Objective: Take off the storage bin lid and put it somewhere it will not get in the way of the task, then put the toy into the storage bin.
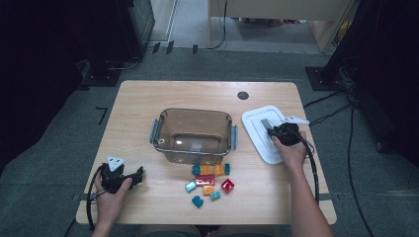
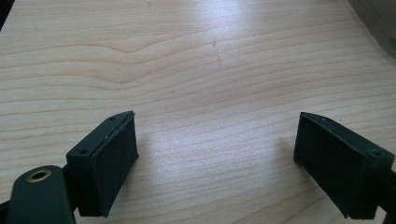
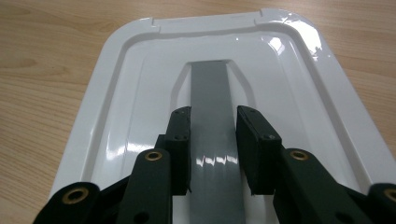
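Lid (image 3: pixel 140 93) white, flat on table (image 1: pixel 148 98) right of clear box (image 1: pixel 192 136) | my right gripper (image 3: pixel 213 140) jaws astride its grey handle (image 3: pixel 210 88), contact unclear | my left gripper (image 2: pixel 215 158) wide open, nothing held, bare wood around

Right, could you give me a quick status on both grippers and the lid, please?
Right gripper down on white lid, jaws straddling its grey handle, grip unconfirmed. Left gripper open over bare table. Nothing in the way.
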`<state>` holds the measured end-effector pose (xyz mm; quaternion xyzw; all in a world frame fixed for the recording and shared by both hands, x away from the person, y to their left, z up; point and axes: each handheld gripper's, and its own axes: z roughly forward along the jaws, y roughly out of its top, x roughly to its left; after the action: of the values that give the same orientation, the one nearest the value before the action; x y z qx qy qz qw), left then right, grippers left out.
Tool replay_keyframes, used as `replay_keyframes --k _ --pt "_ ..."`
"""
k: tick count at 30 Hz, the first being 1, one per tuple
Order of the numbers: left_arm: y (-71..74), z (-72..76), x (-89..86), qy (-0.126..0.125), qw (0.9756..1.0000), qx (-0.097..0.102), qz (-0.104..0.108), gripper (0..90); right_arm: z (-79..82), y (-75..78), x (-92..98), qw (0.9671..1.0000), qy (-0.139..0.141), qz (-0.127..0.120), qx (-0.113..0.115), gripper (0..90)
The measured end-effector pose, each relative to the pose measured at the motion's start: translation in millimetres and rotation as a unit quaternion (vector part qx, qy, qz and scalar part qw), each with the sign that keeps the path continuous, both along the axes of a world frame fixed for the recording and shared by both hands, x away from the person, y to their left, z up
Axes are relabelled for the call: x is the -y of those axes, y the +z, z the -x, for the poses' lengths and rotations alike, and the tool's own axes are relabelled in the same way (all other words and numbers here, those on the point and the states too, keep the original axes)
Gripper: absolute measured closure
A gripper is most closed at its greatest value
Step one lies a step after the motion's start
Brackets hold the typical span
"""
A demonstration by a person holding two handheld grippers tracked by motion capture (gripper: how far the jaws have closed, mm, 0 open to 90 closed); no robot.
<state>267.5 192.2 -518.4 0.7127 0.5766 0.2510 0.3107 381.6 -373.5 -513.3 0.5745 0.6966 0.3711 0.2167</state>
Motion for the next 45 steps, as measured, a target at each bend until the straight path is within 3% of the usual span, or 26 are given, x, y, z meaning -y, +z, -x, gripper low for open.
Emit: replay_keyframes --k 2,7,11,12,14,16,18,23,30,35,39,41,45 --pt "0.0 0.1 -0.2 -0.001 1.0000 0.000 0.000 13.2 1.1 -0.8 1.6 0.9997 -0.009 -0.022 -0.001 65.1" --pt "0.1 -0.7 -0.1 -0.003 1.0000 -0.001 -0.001 13.1 0.3 0.0 1.7 0.9988 0.008 -0.048 -0.007 48.7" --pt "0.1 -0.7 -0.1 -0.003 1.0000 -0.001 -0.001 13.1 -0.2 1.4 7.9 0.9949 0.003 -0.098 -0.023 41.3" --pt "0.1 -0.7 -0.1 -0.003 1.0000 -0.001 -0.001 13.1 0.1 3.3 10.1 0.9945 0.003 -0.100 -0.030 40.4" --pt "0.1 -0.4 -0.2 -0.003 1.0000 0.000 -0.001 13.1 5.2 7.8 10.9 0.9956 0.012 -0.092 -0.016 38.3" --pt "0.0 -0.1 -0.2 -0.003 1.0000 0.000 0.000 13.1 11.7 12.2 8.9 0.9959 0.021 -0.088 0.003 28.5" --pt "0.0 -0.1 -0.2 -0.003 1.0000 0.000 0.000 13.2 16.9 16.2 5.2 0.9952 0.031 -0.093 0.002 14.2" --pt "-0.1 0.0 -0.2 -0.003 1.0000 0.000 0.000 13.2 35.9 23.9 -8.5 0.9951 0.064 -0.076 -0.005 1.6" --pt "0.0 0.0 -0.2 -0.003 1.0000 0.000 0.000 13.2 72.6 30.4 -21.2 0.9955 0.057 -0.075 0.004 0.8" --pt "0.0 0.2 -0.1 -0.003 1.0000 0.000 0.000 13.2 101.6 33.3 -37.6 0.9972 0.055 -0.049 0.007 0.8" --pt "0.0 0.2 0.0 -0.003 1.0000 0.000 0.000 13.2 122.5 35.7 -48.8 0.9977 0.055 -0.031 0.023 0.8" --pt "0.0 0.2 0.0 -0.003 1.0000 0.000 0.000 13.2 131.0 36.4 -51.0 0.9976 0.054 -0.034 0.027 1.0" --pt "0.0 0.3 -0.1 -0.003 1.0000 0.000 0.000 13.2 143.9 30.5 -59.4 0.9974 0.057 -0.042 0.011 1.0"
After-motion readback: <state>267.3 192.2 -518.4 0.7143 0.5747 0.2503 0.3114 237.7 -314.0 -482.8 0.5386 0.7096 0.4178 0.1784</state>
